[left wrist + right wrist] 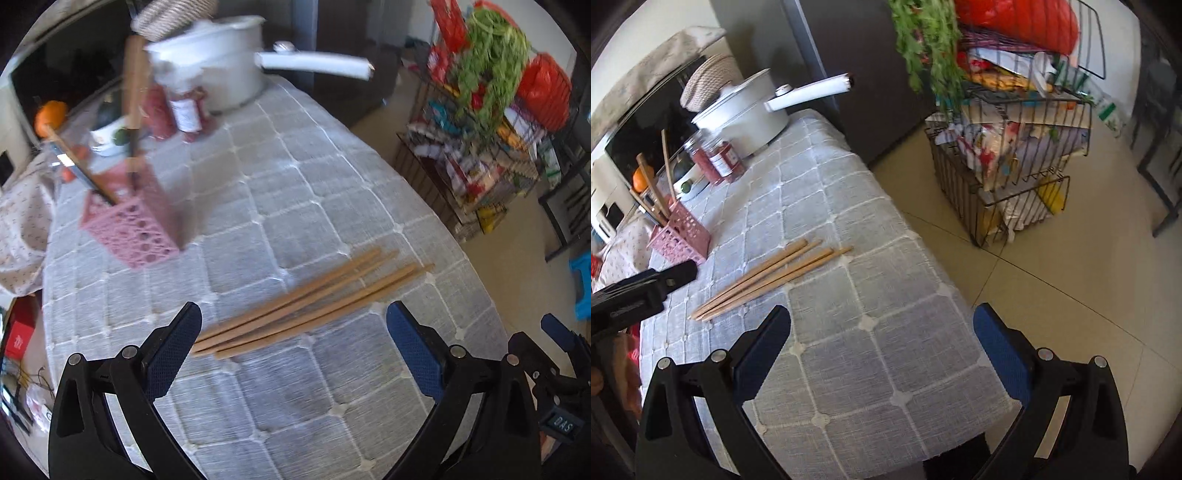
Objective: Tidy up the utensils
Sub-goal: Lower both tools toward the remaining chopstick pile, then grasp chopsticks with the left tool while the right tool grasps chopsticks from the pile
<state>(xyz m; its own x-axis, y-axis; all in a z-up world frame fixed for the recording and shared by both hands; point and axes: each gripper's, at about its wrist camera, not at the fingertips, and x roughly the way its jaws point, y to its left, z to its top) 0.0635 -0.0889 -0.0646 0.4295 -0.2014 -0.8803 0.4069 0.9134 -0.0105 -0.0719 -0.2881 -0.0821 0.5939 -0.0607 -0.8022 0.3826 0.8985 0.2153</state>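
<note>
Wide apart and empty, the fingers of the left hand-held gripper (293, 325) hover over the grey checked table (295, 192), touching nothing. Four wooden chopsticks (306, 306) lie bundled on the cloth just ahead of it, between its fingertips and slanting away to the right. Farther ahead to its left stands the pink utensil basket (136, 229), already holding some sticks. Equally spread and empty, the right hand-held gripper (881, 325) has the chopsticks (768, 278) ahead to its left.
</note>
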